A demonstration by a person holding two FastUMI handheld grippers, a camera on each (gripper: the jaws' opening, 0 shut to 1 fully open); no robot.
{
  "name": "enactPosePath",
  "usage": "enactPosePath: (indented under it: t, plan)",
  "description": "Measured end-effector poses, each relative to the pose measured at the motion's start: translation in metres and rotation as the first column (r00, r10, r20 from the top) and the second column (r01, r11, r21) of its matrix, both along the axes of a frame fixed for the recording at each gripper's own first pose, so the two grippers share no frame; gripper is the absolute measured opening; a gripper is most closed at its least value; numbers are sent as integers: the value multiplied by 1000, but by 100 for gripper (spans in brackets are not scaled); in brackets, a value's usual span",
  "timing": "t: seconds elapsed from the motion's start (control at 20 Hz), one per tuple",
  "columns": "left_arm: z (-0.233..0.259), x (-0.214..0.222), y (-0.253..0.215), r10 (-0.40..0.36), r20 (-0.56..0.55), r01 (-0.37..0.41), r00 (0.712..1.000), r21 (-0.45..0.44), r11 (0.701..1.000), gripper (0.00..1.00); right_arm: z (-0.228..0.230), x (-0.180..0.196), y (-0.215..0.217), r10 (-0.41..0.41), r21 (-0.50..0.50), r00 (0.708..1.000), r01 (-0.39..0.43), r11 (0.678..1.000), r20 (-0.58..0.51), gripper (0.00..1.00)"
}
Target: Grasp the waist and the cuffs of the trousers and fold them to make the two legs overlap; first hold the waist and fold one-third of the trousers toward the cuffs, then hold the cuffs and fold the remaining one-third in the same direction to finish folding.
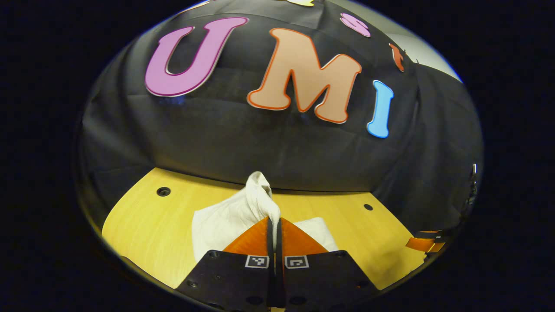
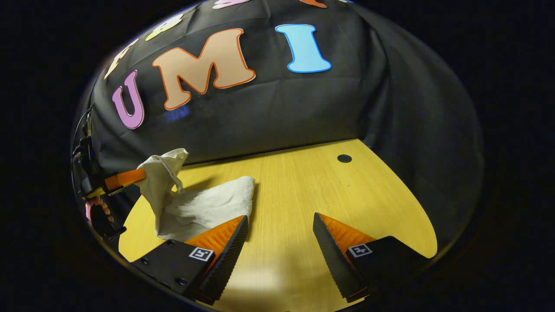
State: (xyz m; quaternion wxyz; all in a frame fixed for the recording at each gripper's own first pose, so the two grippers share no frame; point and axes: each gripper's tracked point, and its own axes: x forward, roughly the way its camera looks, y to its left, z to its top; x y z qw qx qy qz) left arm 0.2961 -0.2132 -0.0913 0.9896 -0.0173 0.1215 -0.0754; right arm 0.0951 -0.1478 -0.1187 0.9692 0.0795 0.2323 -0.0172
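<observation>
The off-white trousers (image 1: 225, 221) lie bunched in a folded heap on the yellow wooden table (image 1: 147, 225). My left gripper (image 1: 275, 223) is shut on a fold of the fabric, which rises in a peak just past its fingertips. In the right gripper view the left gripper (image 2: 125, 177) holds one end of the trousers (image 2: 204, 208) lifted above the table, while the rest rests flat. My right gripper (image 2: 281, 219) stands open over bare table (image 2: 295, 186), just right of the heap, nothing between its fingers. The right gripper (image 1: 427, 243) also shows low at the far right of the left gripper view.
The black cloth wall (image 1: 277, 143) closes the back and sides of the table. Small round holes (image 1: 163, 191) (image 2: 344, 158) sit in the tabletop near the back edge. A hand (image 2: 93, 206) holds the left gripper at the left rim.
</observation>
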Motion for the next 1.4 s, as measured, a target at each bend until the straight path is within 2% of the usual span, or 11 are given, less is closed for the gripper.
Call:
enactPosePath:
  t: [0.1, 0.3, 0.4, 0.45, 0.55, 0.65, 0.7, 0.8, 1.05, 1.1, 1.4]
  plan:
    - [2, 1, -30, -39, 6, 39, 999, 21, 999, 0, 1, -3, -10, -6, 8, 1000, 6, 1000, 4, 97]
    - [-23, -3, -74, -88, -50, 89, 995, 18, 996, 0, -1, -8, -13, 4, 9, 1000, -4, 1000, 13, 92]
    - [-43, -5, -87, -99, -92, 100, 991, 6, 995, 0, -1, -12, -10, 17, -1, 1000, -17, 1000, 11, 97]
    - [-53, -7, -97, -118, -116, 118, 986, -1, 993, 0, -2, -13, -6, 24, 0, 1000, -24, 1000, 11, 92]
    - [-72, -12, -116, -181, -164, 181, 970, -16, 983, 6, -1, -17, -1, 33, -7, 999, -33, 999, 13, 97]
    - [-78, -27, -135, -263, -176, 261, 949, -35, 965, 42, -1, -21, 4, 35, -8, 999, -34, 999, 17, 92]
    - [-82, -30, -136, -274, -176, 275, 945, -20, 961, 60, 1, -24, 7, 34, -5, 999, -34, 999, 21, 97]
    - [-84, -36, -127, -266, -179, 279, 947, 51, 959, 96, 4, -24, 16, 33, 0, 999, -33, 999, 29, 92]
    - [-72, -67, -95, -267, -173, 287, 948, 108, 952, 93, 23, -26, 44, 42, -20, 994, -41, 999, 102, 97]
    - [-68, -72, -86, -257, -170, 277, 951, 102, 956, 93, 28, -27, 51, 50, -34, 992, -46, 998, 118, 92]
    - [-38, -101, -20, -181, -117, 197, 977, 151, 969, 93, 54, -37, 98, 98, -34, 972, -93, 995, 212, 92]
